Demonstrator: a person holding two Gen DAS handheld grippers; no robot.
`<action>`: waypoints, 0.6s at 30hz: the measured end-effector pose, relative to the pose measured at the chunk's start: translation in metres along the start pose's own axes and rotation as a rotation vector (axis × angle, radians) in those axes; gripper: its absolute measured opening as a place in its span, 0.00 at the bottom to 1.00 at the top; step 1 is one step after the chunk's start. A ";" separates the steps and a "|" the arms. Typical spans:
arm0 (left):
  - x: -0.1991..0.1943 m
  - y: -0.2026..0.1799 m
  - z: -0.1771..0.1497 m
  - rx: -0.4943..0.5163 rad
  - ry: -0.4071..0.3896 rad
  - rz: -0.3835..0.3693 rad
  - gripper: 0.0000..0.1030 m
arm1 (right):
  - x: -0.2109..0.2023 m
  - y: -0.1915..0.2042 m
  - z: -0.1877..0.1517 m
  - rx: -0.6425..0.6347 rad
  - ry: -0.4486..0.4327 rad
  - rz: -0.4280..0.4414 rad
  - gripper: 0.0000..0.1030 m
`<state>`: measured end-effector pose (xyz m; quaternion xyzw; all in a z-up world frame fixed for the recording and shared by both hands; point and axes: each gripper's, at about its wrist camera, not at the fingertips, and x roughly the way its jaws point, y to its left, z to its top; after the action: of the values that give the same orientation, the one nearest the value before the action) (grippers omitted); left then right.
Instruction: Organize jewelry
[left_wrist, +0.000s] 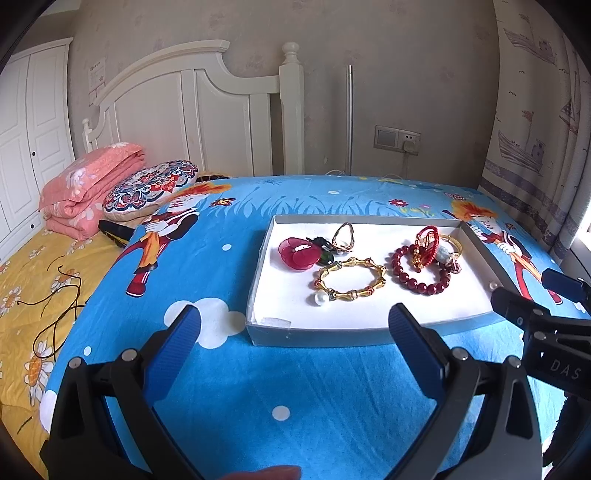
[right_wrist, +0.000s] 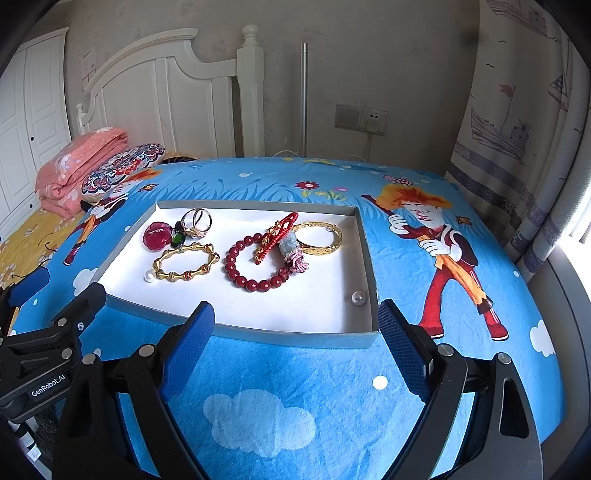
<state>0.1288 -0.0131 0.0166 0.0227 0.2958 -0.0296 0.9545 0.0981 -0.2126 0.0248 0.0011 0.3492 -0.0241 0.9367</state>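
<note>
Right wrist view alone shows gold bangle (right_wrist: 320, 238) clearly in tray (right_wrist: 295, 334); both grippers' jaws wide, empty.

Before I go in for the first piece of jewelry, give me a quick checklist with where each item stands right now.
1. Left tongs open and empty: ok.
2. Right tongs open and empty: ok.
3. Both tongs short of the tray, nothing touched yet: ok.
4. Gold bamboo bracelet lies apart from the red bead bracelet: ok, it can be picked alone.
5. Red bead bracelet free of its neighbours: not ok, the red cord piece and tassel charm overlap it.
6. Loose bead in the tray's near right corner stable: cannot tell, it may roll.
</note>
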 end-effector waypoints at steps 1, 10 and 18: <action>0.000 0.000 0.000 -0.002 0.001 -0.002 0.96 | 0.000 0.000 0.000 0.000 0.000 0.000 0.82; -0.005 0.001 0.004 -0.014 -0.014 0.007 0.95 | -0.002 0.002 -0.001 -0.004 -0.002 0.003 0.82; -0.003 -0.001 0.009 -0.012 -0.008 -0.019 0.95 | -0.003 0.005 -0.004 -0.016 0.002 0.011 0.82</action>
<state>0.1311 -0.0146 0.0255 0.0138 0.2926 -0.0371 0.9554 0.0936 -0.2078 0.0237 -0.0046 0.3501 -0.0161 0.9366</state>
